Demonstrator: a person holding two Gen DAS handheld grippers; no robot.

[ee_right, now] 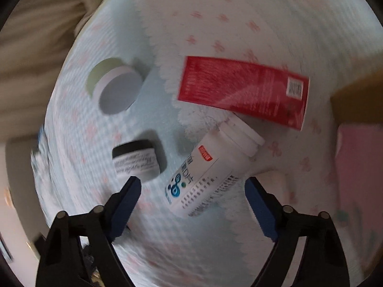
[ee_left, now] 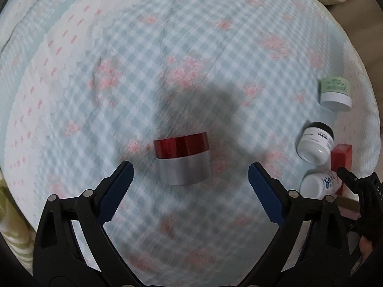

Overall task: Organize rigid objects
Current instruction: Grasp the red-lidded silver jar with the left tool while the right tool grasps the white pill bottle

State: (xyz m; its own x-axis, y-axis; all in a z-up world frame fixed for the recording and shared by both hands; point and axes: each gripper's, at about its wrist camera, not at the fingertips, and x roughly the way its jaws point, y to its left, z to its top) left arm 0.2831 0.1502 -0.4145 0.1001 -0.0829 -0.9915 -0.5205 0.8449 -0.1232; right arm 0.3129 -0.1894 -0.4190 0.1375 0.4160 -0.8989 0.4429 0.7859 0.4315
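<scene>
Through the left wrist camera, my left gripper (ee_left: 190, 175) is spread wide and empty; the red-lidded jar (ee_left: 182, 159) stands on the checked bedsheet (ee_left: 143, 59) just ahead, between the fingertips but untouched. Through the right wrist camera, my right gripper (ee_right: 192, 190) gapes wide, gripping nothing; the white bottle (ee_right: 208, 167) lies tilted between its fingers, its cap against the red box (ee_right: 243, 91).
</scene>
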